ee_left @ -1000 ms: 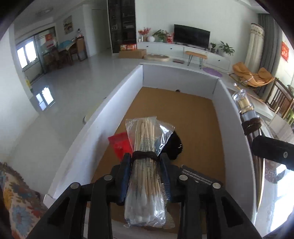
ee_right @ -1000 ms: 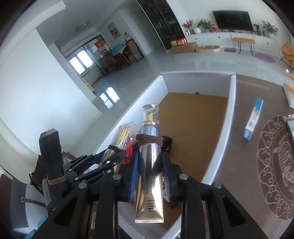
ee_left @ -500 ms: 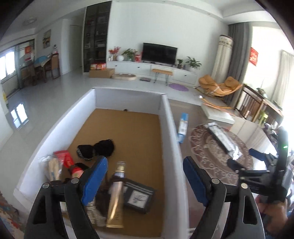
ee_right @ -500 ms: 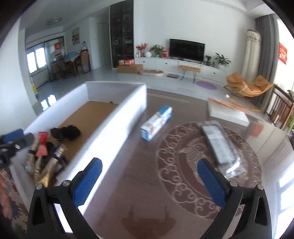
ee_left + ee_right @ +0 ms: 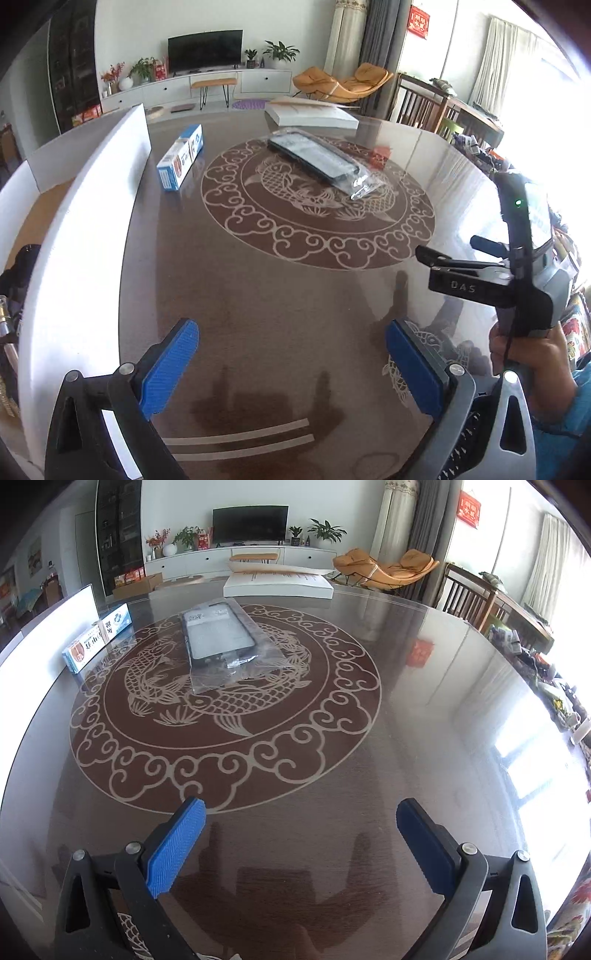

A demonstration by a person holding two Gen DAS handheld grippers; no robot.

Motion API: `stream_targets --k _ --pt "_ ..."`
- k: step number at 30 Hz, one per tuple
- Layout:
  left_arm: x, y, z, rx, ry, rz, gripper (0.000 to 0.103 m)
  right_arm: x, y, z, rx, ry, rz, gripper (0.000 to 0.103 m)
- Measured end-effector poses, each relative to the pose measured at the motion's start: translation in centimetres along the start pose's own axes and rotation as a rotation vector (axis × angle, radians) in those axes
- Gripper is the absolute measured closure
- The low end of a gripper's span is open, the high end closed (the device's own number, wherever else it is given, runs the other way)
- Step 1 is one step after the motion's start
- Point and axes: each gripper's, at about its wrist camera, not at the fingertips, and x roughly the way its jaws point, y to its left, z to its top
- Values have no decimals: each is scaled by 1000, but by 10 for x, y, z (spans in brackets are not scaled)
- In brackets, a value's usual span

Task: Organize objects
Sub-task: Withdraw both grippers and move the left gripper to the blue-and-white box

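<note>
Both the left gripper (image 5: 291, 360), its jaws opening, and the right gripper (image 5: 301, 843) hover with fingers wide and empty above the tabletop (image 5: 424, 709), probably readying to collect the bagged phone case (image 5: 218, 638) and toothpaste box (image 5: 98, 637) beside the white bin (image 5: 92, 221).

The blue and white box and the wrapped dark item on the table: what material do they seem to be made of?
The blue and white box looks like printed cardboard: sharp folded edges, matte faces. The dark flat item sits in a clear plastic bag, probably thin film: glossy and crinkled. Its own material cannot be told.
</note>
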Motion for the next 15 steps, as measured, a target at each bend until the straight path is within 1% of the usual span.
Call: stream_targets --k 2,4,7,9,12,15 --pt "9 -2 -4 -11 12 20 0 -3 0 -3 6 -6 9 0" --pt "15 0 -3 -19 6 29 0 -2 1 -6 10 -8 18 0" --pt "25 6 8 -13 -12 68 0 3 3 -11 -2 5 24 0" --pt "36 12 20 -9 -2 107 0 7 3 -14 2 20 37 0" --pt "45 21 51 -15 -27 144 0 6 1 -14 16 11 65 0" --pt "56 31 101 -30 -70 205 0 11 1 -14 24 41 73 0"
